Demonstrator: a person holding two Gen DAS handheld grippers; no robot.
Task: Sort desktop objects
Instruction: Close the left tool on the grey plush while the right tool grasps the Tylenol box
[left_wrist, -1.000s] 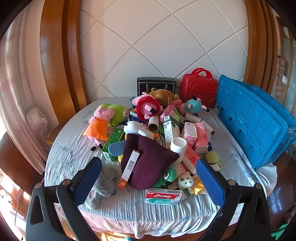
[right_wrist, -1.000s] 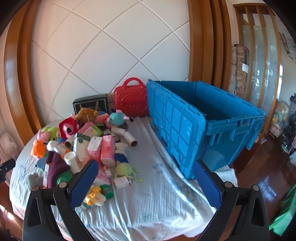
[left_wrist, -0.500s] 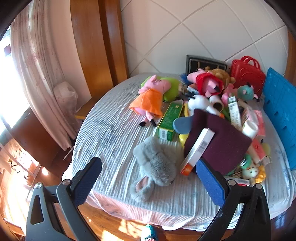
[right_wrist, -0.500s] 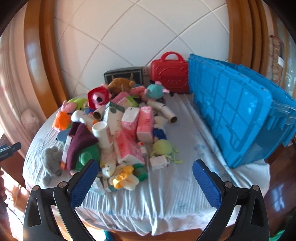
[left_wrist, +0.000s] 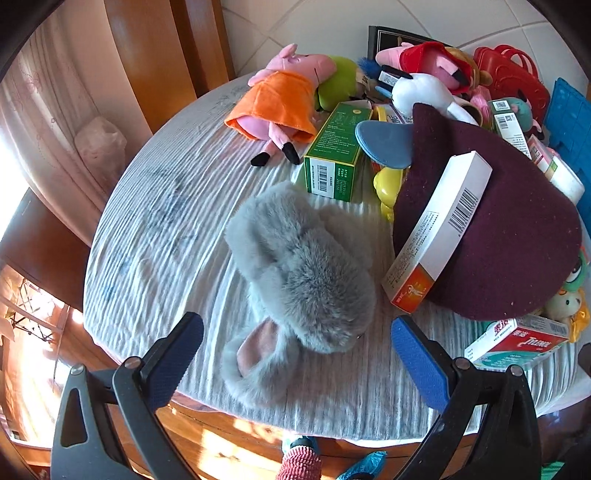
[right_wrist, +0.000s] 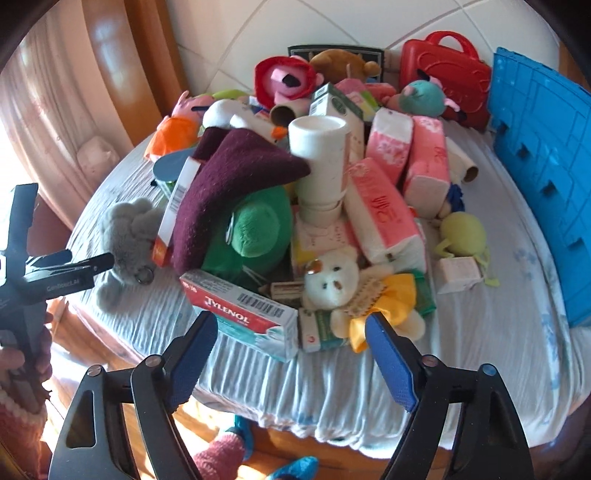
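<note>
A pile of toys and boxes lies on a cloth-covered round table (left_wrist: 155, 221). My left gripper (left_wrist: 295, 350) is open and empty, its fingers either side of a grey furry plush (left_wrist: 303, 266) at the table's front edge. The plush also shows in the right wrist view (right_wrist: 129, 229), beside the left gripper's finger (right_wrist: 74, 266). My right gripper (right_wrist: 291, 343) is open and empty, just in front of a Tylenol box (right_wrist: 243, 310) and a white teddy with a yellow bow (right_wrist: 340, 280). A maroon knit hat (left_wrist: 498, 221) carries a white medicine box (left_wrist: 439, 229).
A blue crate (right_wrist: 543, 177) stands at the right of the table. A red toy case (right_wrist: 447, 70) and a black box (right_wrist: 332, 50) stand at the back wall. Pink tissue packs (right_wrist: 384, 210), a white bottle (right_wrist: 321, 158), a green box (left_wrist: 336, 147) and a Peppa Pig plush (left_wrist: 284, 96) fill the pile.
Both grippers have moved down and closer to the table. The left one has swung left and now straddles the grey plush; the right one has closed in on the Tylenol box.
</note>
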